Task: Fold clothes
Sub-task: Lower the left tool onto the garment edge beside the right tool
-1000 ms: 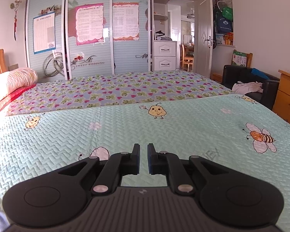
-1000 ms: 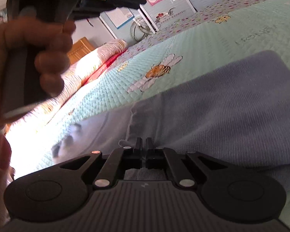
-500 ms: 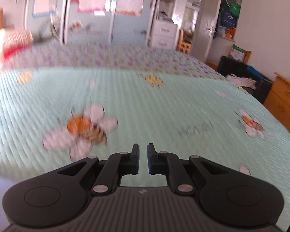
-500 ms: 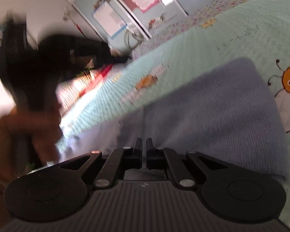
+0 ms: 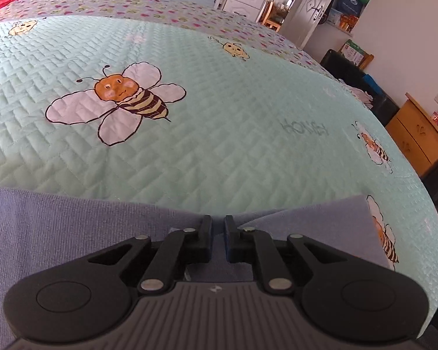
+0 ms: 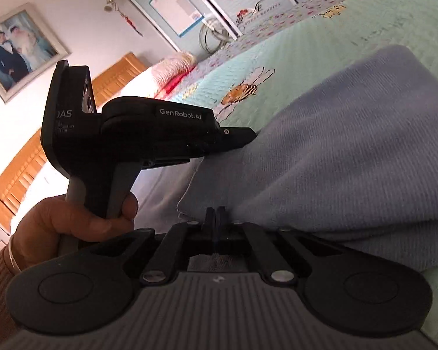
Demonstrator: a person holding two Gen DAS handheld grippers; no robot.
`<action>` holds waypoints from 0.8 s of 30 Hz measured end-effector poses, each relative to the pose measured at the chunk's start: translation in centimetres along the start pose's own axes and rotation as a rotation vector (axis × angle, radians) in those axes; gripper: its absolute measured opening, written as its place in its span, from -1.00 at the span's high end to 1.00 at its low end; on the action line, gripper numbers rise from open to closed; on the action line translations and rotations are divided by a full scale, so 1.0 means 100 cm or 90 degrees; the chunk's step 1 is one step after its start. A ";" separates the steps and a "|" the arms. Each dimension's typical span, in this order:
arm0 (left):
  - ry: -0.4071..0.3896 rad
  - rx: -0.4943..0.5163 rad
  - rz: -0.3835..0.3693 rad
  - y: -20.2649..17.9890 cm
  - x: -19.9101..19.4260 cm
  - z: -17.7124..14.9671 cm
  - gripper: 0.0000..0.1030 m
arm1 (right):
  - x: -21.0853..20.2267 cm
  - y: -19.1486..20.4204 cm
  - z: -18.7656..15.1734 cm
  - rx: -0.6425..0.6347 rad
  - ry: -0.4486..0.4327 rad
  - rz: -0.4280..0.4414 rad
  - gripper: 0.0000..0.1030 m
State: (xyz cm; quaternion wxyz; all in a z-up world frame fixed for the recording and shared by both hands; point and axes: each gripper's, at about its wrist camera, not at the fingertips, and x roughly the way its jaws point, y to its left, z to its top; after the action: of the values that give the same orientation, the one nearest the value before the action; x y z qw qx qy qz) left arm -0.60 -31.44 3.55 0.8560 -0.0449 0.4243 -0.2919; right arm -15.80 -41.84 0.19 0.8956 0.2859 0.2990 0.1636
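At the bottom of the right wrist view, the right gripper [image 6: 215,214] is clenched, its two fingers pressed together on the near edge of a blue-grey knitted garment [image 6: 350,157] that spreads up and to the right across the bed. In the left wrist view, the left gripper [image 5: 217,234] sits low in the frame with its jaws nearly closed, a narrow slit between them; the same garment [image 5: 58,233] lies under and around its fingers, but whether cloth is pinched in the slit cannot be told. In the right view that gripper appears at centre left, held by a hand [image 6: 73,224] at the lower left, its tip touching the garment's upper edge. Beyond the garment stretches a mint quilted bedspread [image 5: 233,116] with a large cartoon bee [image 5: 122,102] left of centre. Farther back lies a flowered sheet [image 5: 131,5], and at the upper left of the right view a wooden headboard [image 6: 116,81] below a framed photograph [image 6: 20,49].
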 end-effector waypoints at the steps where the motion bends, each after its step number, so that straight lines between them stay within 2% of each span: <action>1: -0.001 0.003 0.004 -0.001 0.000 0.001 0.79 | -0.001 0.002 0.000 -0.009 0.001 -0.003 1.00; 3: -0.007 0.005 0.007 -0.001 -0.001 0.005 0.80 | -0.004 0.007 0.004 -0.018 0.000 -0.002 1.00; 4: -0.013 0.003 0.008 0.000 -0.004 0.007 0.80 | -0.006 0.011 0.007 -0.023 -0.004 0.000 0.93; 7: -0.051 -0.005 0.011 0.003 -0.024 0.010 0.78 | -0.023 0.022 0.004 -0.043 -0.052 0.015 0.89; 9: -0.060 0.007 -0.007 0.001 -0.037 0.011 0.75 | -0.021 0.024 0.007 -0.038 -0.067 0.020 0.88; 11: -0.045 0.037 -0.035 -0.006 -0.042 0.008 0.64 | -0.014 0.026 0.006 -0.034 -0.053 0.028 0.88; 13: -0.005 0.075 -0.023 -0.012 -0.032 -0.001 0.64 | -0.004 0.027 0.003 -0.037 -0.030 0.027 0.88; 14: 0.017 0.080 -0.005 -0.010 -0.022 -0.006 0.64 | 0.002 0.026 0.002 -0.038 -0.014 0.022 0.94; 16: 0.012 0.068 -0.012 -0.002 -0.018 -0.011 0.67 | 0.014 0.024 -0.002 -0.040 0.015 0.014 0.95; 18: 0.013 0.060 -0.013 0.001 -0.018 -0.010 0.72 | 0.008 0.021 0.003 -0.028 0.016 0.027 0.95; 22: 0.008 0.079 -0.005 -0.003 -0.019 -0.012 0.72 | -0.032 0.021 0.008 -0.042 -0.022 0.016 0.88; 24: 0.004 0.080 -0.007 -0.002 -0.019 -0.014 0.72 | -0.059 0.009 0.019 -0.016 -0.082 -0.022 0.87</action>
State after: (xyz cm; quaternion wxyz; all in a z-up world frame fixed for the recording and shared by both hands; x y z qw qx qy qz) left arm -2.61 -30.37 4.07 0.8542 0.0077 0.4073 -0.3231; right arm -19.29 -44.64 4.62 0.9193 0.2791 0.2432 0.1334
